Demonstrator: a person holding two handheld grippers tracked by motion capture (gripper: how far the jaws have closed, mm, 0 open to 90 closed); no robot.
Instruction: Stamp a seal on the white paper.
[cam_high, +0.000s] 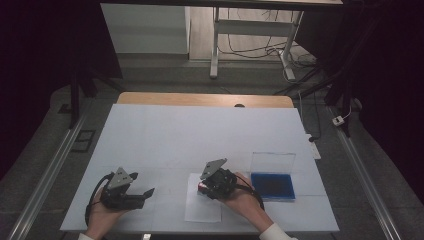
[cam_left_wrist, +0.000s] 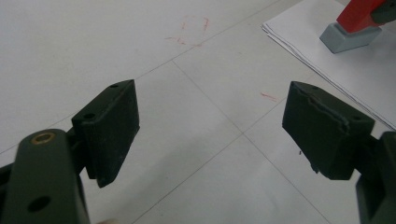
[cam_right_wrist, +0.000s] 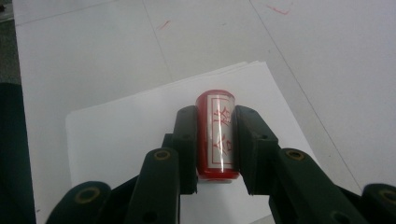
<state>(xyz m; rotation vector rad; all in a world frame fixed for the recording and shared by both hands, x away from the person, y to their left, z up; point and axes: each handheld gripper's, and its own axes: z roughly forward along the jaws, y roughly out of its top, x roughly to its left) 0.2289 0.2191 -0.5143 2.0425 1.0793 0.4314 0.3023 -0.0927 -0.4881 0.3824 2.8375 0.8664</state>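
The right gripper (cam_right_wrist: 215, 140) is pinching a red cylindrical stamp with a white printed label (cam_right_wrist: 215, 135) over the stack of white paper sheets (cam_right_wrist: 121, 135); the left gripper view is showing the stamp's grey base. The left gripper (cam_left_wrist: 210, 126), at near left, is holding its jaws spread above the white table (cam_high: 165, 135). A blue ink pad in a clear open case (cam_high: 272, 185) is lying right of the paper.

Red stamp (cam_right_wrist: 215, 135) with white red-lettered label, upright on the paper stack (cam_right_wrist: 116, 126), clamped between claw jaws.

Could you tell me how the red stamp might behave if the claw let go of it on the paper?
The red stamp looks rigid and tall on a small grey base, so it could tip. Its rounded body may roll. The paper stack would probably slide if pushed.
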